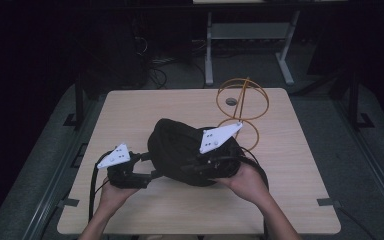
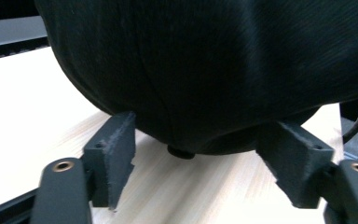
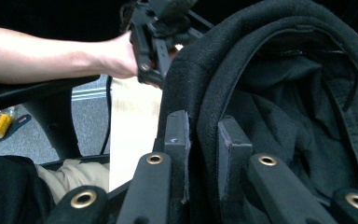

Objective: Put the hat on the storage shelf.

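On the light wood counter (image 1: 180, 210) sits a black cloth hat (image 1: 180, 147), near the middle and a bit toward the person. The right tongs (image 3: 203, 154) are pinched tight on the hat's edge, with one jaw outside the cloth and one jaw inside, and you can see the dark lining past them. The right hand (image 1: 245, 180) holds those tongs at the hat's near right side. The left tongs (image 2: 200, 158) are wide open, with one jaw on each side of the hat's round bottom. The jaws sit very close to the cloth, but I cannot tell if they touch it. The left hand (image 1: 112, 192) holds those tongs just to the left of the hat. Behind the hat, at the far right of the counter, stands a thin orange wire stand (image 1: 242, 107) made of rings.
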